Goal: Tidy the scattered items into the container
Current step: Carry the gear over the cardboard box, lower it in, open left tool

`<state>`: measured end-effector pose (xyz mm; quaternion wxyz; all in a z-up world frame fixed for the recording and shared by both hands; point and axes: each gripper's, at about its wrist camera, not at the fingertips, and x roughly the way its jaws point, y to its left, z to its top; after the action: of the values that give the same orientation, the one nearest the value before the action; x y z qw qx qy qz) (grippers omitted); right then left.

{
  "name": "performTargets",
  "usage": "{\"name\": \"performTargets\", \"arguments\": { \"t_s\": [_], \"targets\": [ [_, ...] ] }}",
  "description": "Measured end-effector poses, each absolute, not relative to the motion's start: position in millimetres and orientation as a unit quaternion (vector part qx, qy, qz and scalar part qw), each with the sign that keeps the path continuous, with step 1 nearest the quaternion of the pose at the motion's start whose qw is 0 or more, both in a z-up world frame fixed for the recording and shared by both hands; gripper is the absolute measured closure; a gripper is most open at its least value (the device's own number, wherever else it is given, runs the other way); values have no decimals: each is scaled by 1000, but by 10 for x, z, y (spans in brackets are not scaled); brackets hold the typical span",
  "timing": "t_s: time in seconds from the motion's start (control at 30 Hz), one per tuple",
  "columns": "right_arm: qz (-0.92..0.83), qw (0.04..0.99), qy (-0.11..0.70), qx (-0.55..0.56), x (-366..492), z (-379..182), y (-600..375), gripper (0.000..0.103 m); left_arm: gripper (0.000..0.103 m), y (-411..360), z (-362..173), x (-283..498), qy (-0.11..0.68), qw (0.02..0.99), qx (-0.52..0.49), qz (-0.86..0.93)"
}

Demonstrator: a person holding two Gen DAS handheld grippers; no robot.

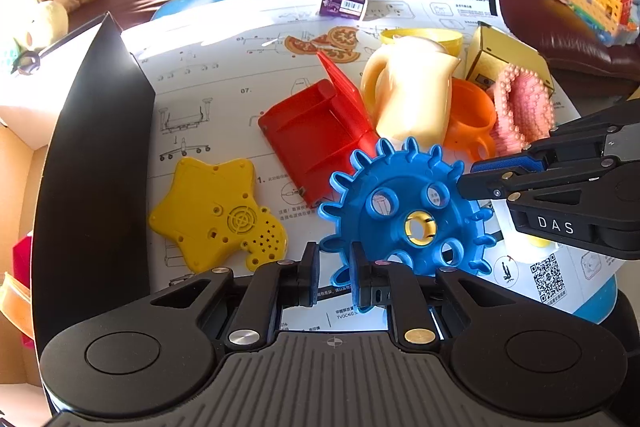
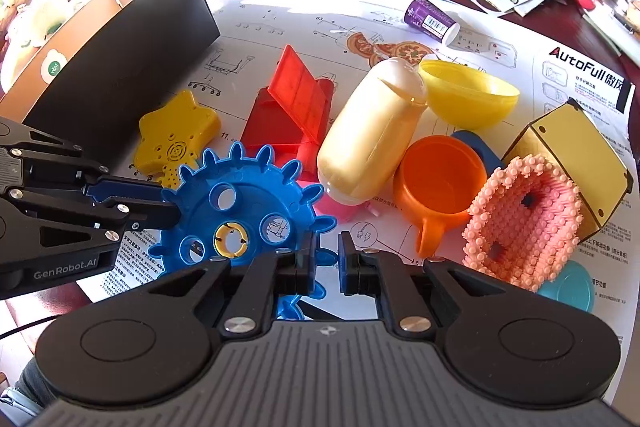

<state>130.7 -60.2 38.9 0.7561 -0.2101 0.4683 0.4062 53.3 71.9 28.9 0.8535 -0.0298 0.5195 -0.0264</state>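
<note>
**Blue gear pinched by both grippers above the instruction sheet**

Between the two grippers, a blue gear wheel [image 1: 404,207] with a yellow hub hangs off the paper, pinched on two sides

- left gripper [image 1: 335,273]: jaws nearly closed, clamped on the gear's near rim; teeth of the wheel stick out on either side of the pads. Seen from the right wrist view it comes in from the left edge, its tip on the gear's left rim [image 2: 240,203]
- right gripper [image 2: 328,261]: jaws nearly closed on the gear's rim close to the camera, a tooth showing between the pads. From the left wrist view it reaches in from the right, its fingers [image 1: 486,183] biting the wheel's right edge
- container: black box [image 1: 92,163], wall standing just left of the left gripper, open top not visible from here

Ahead of the gear, scattered on the white instruction sheet [image 1: 224,75]:
- yellow star toy [image 1: 216,211], face down, left of the gear, near the box wall
- red flip-lid case [image 1: 320,131], open, just beyond the gear
- cream jug [image 1: 412,87] lying on its side, touching the orange cup [image 2: 436,183]
- yellow bowl [image 2: 468,95] behind the jug
- pink studded block piece [image 2: 524,219], far right, leaning against a yellow carton [image 2: 572,155]
- purple tube [image 2: 430,17] lying farther off
</note>
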Motion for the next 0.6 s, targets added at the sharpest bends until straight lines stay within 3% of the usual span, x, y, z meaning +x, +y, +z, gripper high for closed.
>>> {"name": "performTargets", "arguments": {
  "t_s": [0.6],
  "targets": [
    [447, 773, 387, -230, 1172, 1153, -52, 90, 93, 1261, 1041, 319, 438, 895, -70, 40]
  ]
}}
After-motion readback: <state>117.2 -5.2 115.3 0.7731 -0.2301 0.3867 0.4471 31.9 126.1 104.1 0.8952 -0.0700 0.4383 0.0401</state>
